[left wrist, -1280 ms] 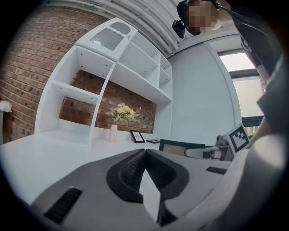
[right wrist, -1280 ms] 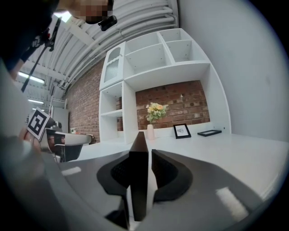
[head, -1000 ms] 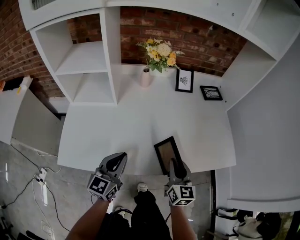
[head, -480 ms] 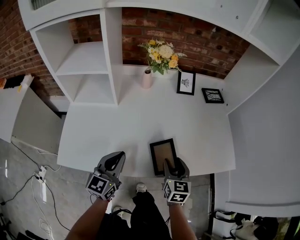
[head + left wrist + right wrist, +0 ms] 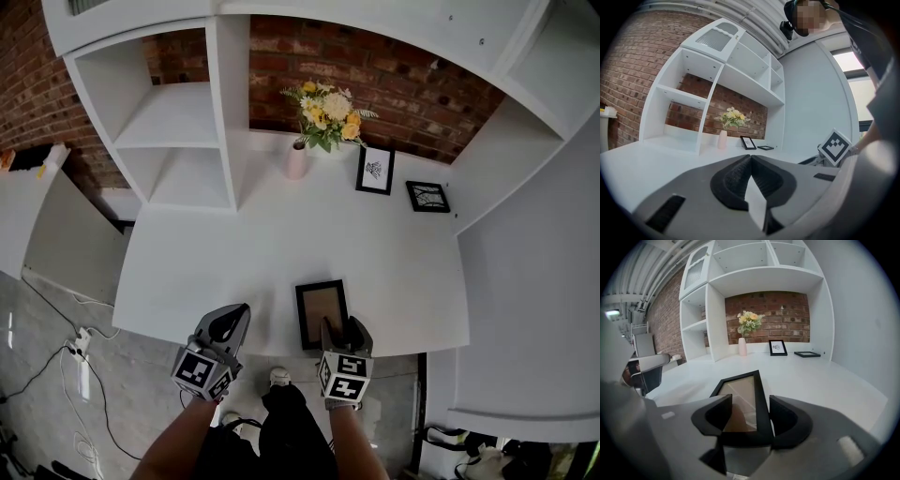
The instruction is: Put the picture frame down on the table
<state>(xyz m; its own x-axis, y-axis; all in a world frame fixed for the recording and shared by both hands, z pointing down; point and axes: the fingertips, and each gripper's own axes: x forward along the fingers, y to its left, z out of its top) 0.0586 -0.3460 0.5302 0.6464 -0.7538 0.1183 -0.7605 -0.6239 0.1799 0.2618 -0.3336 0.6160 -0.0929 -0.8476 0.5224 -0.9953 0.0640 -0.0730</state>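
Picture frame (image 5: 322,314): flat on bench (image 5: 281,234), near front edge | right gripper (image 5: 343,328): jaws just been opening, now wide, frame end between them, unclamped | left gripper (image 5: 234,317): jaws closed, empty.

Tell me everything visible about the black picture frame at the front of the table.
The picture frame is a slim black rectangle around a brownish panel, with pale reflections that suggest glazing. It appears to lie flat on the white table near the front edge, with its long sides pointing away from the person. Its near end sits between the jaws of the right tool, which have just been opening and stand apart without clamping it. Nothing else touches it.
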